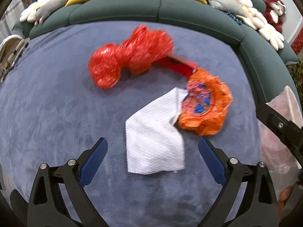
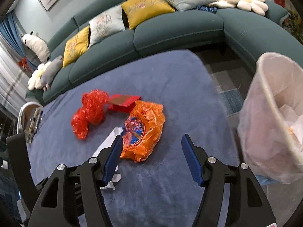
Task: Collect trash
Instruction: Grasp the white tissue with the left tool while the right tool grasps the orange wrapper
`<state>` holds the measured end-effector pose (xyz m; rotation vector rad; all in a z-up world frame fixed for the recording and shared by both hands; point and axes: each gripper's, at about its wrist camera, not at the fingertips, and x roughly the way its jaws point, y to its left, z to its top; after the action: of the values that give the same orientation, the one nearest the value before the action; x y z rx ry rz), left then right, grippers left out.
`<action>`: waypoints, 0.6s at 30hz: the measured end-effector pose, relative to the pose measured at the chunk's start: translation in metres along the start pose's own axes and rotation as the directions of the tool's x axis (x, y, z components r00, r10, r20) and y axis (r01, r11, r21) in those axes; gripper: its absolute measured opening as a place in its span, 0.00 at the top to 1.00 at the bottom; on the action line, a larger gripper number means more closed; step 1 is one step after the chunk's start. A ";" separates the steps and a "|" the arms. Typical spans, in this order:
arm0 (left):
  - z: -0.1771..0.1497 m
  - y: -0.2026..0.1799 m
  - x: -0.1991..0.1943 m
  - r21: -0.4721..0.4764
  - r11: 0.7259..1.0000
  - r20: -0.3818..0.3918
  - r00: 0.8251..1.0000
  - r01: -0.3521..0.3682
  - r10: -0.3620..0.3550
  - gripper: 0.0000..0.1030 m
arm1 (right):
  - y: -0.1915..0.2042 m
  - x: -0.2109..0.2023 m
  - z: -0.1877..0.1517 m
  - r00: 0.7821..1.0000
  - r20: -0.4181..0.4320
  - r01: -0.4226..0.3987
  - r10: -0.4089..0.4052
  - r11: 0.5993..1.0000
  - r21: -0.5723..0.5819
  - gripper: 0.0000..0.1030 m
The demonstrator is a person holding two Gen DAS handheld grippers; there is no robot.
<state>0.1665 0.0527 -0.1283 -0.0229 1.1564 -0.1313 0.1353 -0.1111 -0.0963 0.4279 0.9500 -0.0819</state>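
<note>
Across the blue plush cloth (image 1: 47,94) that covers the table, four pieces of trash are seen gathered near the middle. Farthest left lies a crumpled red plastic bag (image 1: 130,56), bunched into two lobes. Behind its right end a flat red box (image 1: 180,65) is partly tucked, one corner touching the next item. To the right of that a crumpled orange plastic bag (image 1: 206,106) with blue and red print is spread open, and a white paper towel (image 1: 153,140) is lapped against its left edge and lies nearest the camera.

The left gripper (image 1: 153,162) is held above the paper towel, pointed steeply down, with its jaws spread very wide and still opening a little; the towel is framed between the blue pads (image 1: 94,162), but no pad presses on it. This pose is judged to be a lining-up for a pinch on the towel.

In the right wrist view, the right gripper (image 2: 151,157) is held with its jaws moderately wide and empty, over bare cloth just beside the orange bag's near edge. It is probably being brought toward that bag.

At the far right, off the table's edge, a waste bin lined with a translucent bag (image 2: 272,117) is standing with some white paper already inside. Its place beside the table is judged convenient for short carries from the pile.
</note>
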 end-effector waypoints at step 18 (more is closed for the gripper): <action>0.003 0.012 0.051 -0.008 1.000 -0.067 0.998 -0.006 0.005 0.18 | 0.002 0.092 0.001 0.992 -0.127 0.019 -0.017 1.000 0.017 0.46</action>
<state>0.1901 0.0590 -0.1746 -0.0231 1.2236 -0.1231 0.1900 -0.0983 -0.1689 0.4452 1.0793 -0.0800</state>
